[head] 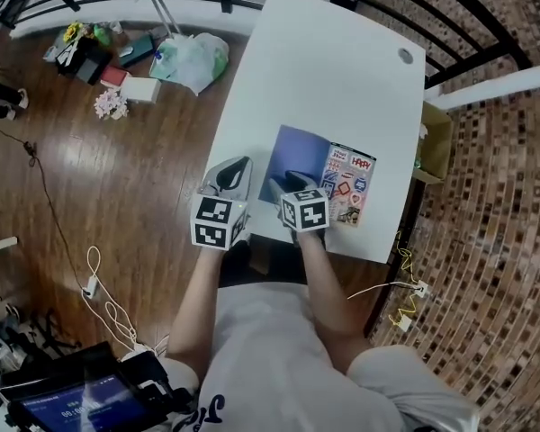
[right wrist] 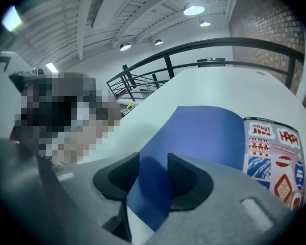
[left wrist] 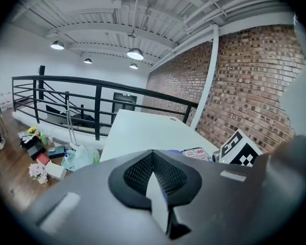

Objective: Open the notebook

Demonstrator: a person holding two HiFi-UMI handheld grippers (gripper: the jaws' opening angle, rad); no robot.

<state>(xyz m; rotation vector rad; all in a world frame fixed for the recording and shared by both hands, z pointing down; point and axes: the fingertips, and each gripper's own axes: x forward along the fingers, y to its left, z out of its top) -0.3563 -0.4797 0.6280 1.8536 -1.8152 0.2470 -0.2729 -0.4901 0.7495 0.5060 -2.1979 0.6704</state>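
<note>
The notebook (head: 346, 187) lay at the centre of the frame on the white table (head: 342, 70). The right gripper (right wrist: 153, 180) was clamped on its lifted blue cover (right wrist: 204, 131), and the left gripper (left wrist: 154, 175) had its jaws together beside it. I think the cover should swing over the spine without being pulled, so the book does not slide.

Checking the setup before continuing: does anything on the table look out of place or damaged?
Only the notebook: its blue cover curls up off the stickered page, pinched in the right hand-held gripper. Nothing looks spilled or damaged.
</note>
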